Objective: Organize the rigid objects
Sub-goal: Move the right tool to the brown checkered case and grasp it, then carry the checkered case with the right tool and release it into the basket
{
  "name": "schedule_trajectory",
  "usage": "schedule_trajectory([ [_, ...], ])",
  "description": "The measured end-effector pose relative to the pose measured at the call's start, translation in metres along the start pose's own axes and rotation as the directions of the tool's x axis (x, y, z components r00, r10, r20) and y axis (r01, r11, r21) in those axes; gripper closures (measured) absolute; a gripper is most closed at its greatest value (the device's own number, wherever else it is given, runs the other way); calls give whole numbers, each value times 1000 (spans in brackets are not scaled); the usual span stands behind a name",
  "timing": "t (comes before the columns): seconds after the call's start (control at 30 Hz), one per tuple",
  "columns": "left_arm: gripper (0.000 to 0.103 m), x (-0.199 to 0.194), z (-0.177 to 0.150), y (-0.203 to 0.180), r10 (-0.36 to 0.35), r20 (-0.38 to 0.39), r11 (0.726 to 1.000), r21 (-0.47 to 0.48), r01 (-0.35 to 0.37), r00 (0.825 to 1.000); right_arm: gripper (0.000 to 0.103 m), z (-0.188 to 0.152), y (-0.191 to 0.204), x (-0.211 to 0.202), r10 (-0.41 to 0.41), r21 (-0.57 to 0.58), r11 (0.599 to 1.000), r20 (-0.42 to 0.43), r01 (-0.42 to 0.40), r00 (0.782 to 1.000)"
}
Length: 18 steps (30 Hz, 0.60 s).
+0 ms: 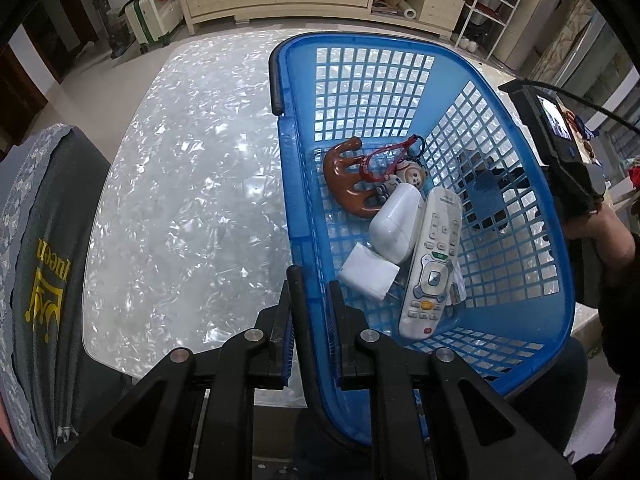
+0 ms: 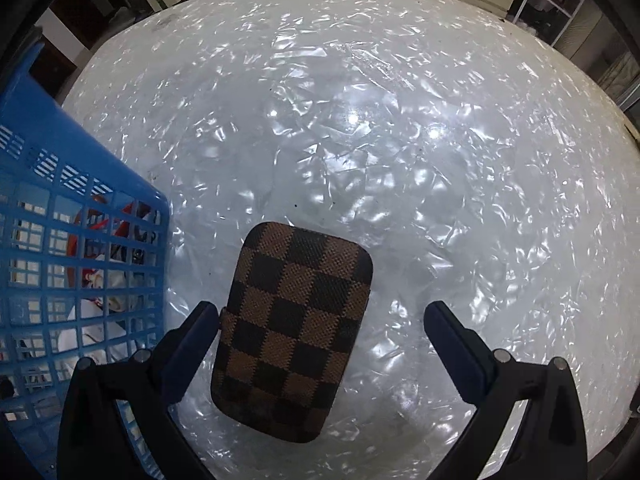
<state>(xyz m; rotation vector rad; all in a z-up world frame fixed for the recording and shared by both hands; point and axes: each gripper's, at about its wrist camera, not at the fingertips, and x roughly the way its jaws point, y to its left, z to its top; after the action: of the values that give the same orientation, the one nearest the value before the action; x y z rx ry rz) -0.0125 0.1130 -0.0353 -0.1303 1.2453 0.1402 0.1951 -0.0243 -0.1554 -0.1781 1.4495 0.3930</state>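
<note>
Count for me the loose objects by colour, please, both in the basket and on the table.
White: 3: remote control, rounded case, folded packet
Brown: 2: wooden massager, checkered case
Mixed colours: 1: doll keychain
Total: 6

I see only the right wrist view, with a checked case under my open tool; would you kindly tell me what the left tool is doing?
Observer: The left tool is shut on the near wall of the blue basket.
Operator: Thank you. What lies inside the basket?
Observer: A white remote, a white rounded box, a brown wooden massager and a small doll keychain.
</note>
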Motion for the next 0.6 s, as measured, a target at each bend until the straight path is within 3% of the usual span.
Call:
schedule_trajectory([
  [0.2,87,3,-2,-1,5,-11,1000,-17,-5,1000,3,-19,7,-6,-21,-3,1000,31,22,999],
  [0.27,87,6,-4,-1,4,-15,1000,-22,-5,1000,15,-31,20,-11,-55,-69,996,56,58,997],
  [0.33,88,7,-4,0,-1,-18,999,-32,0,1000,36,-38,32,-20,-35,-118,992,86,45,996],
  [0.6,88,7,-3,1,5,-17,999,-31,-6,1000,36,-50,39,-25,-20,-122,992,77,29,997],
])
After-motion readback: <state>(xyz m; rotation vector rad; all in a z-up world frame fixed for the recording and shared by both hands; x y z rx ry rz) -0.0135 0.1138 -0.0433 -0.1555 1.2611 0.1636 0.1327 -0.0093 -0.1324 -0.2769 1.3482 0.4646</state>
